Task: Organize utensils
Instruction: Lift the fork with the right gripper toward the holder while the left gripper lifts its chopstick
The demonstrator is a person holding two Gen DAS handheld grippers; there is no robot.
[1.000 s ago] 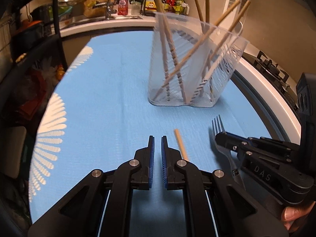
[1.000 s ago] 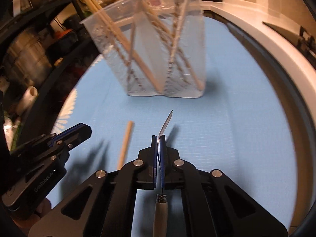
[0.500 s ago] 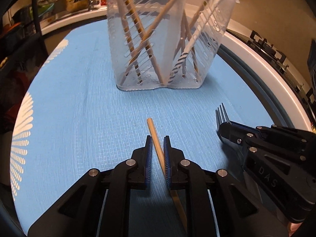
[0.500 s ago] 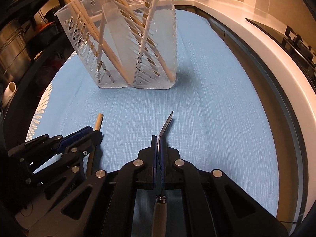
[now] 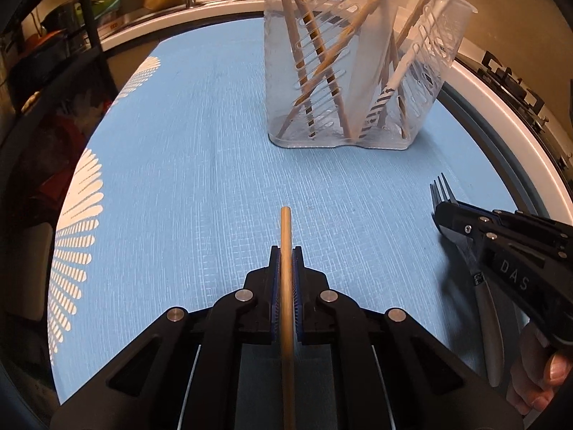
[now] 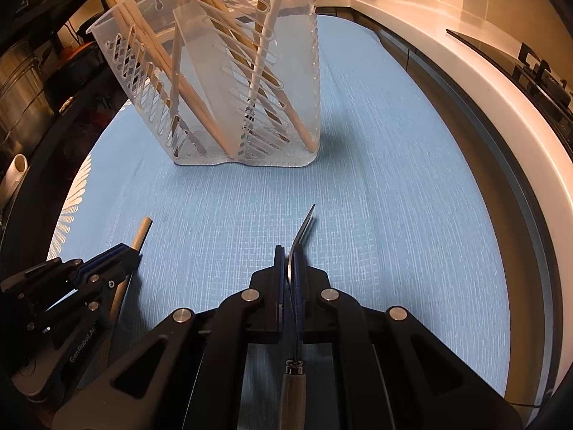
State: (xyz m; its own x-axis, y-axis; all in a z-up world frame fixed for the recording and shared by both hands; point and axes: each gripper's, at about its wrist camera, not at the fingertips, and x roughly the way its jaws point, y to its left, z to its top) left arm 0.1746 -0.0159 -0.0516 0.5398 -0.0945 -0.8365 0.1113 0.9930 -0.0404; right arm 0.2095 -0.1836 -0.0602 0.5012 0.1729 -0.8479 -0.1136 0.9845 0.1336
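Left wrist view: your left gripper (image 5: 286,265) has its jaws pinching a wooden chopstick (image 5: 286,236), whose blunt tip juts forward over the blue mat (image 5: 200,165) that covers the bench. Ahead and slightly right stands the clear slotted utensil holder (image 5: 358,71), upright on the mat and well apart from both tools, with several wooden chopsticks leaning crosswise inside its two compartments. At the right edge, your right gripper (image 5: 442,211) carries the raised letters "DAS" on its black arm, and the tines of a fork (image 5: 441,190) stick out beyond its tips.

Right wrist view: your right gripper (image 6: 290,268) has its jaws pressed onto the metal neck of that fork (image 6: 302,231), seen edge-on, the curved head pointing toward the holder (image 6: 215,82) and the pale handle trailing back between the arms. Low on the left, your left gripper (image 6: 125,251) reads "GenRobot.AI" along its side, with the chopstick (image 6: 141,233) end poking out past its blue pads. Bottles with labels too small to read sit by the sink in the background.
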